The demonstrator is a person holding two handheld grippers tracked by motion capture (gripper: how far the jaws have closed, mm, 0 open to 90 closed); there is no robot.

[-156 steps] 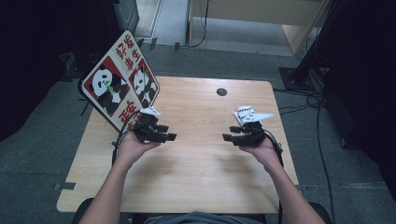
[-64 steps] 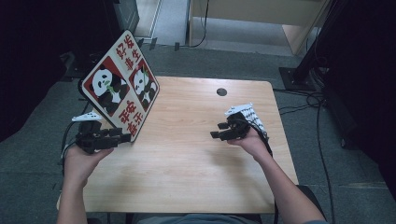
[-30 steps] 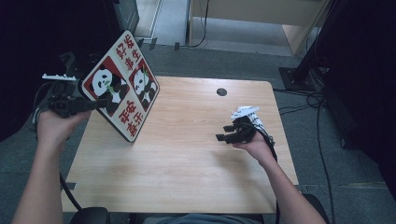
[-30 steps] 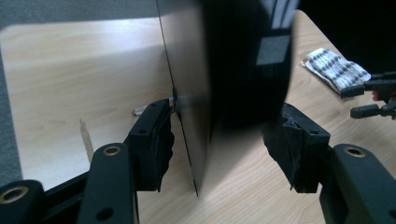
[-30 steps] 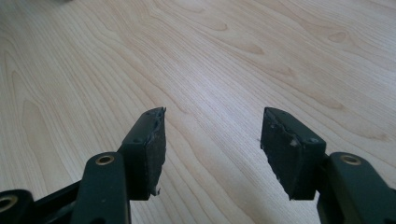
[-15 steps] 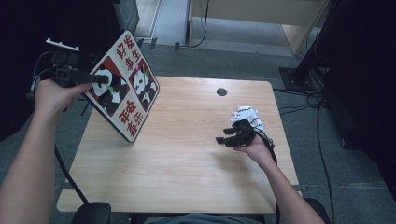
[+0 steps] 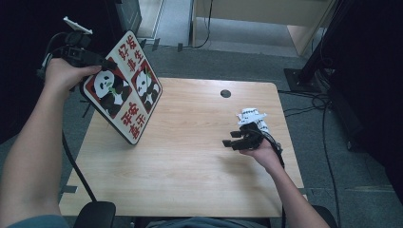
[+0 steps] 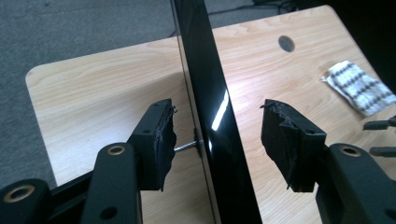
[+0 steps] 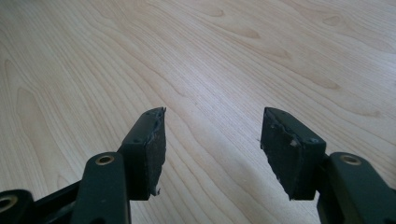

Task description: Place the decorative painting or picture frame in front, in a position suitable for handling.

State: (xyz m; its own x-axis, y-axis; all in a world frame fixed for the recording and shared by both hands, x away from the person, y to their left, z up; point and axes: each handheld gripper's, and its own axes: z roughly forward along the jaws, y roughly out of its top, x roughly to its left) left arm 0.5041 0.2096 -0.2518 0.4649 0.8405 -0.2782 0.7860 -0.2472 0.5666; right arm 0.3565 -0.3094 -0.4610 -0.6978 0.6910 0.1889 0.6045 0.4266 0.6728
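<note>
- Looking at the last few seconds, the left gripper (image 7: 108, 64) went from the middle of the table (image 7: 199, 180) out past its left edge and up to the top corner of the panda board (image 7: 124, 88). Over the last second it's risen a bit more and come in toward the board.
- Board hasn't budged: tilted on its stand at the table's left side, lower corner on the wood.
- In the left gripper view the board's black edge (image 8: 210, 116) runs right between the jaws, gaps on both sides. Jaws have just been closing a little, but the pads aren't pressing yet, so nothing's held.
- My read: it's lined up for a pinch on that edge, grab comes next.
- Right gripper (image 7: 229, 142) barely moved. It's parked low over the table's right side, jaws wide apart and empty.
</note>
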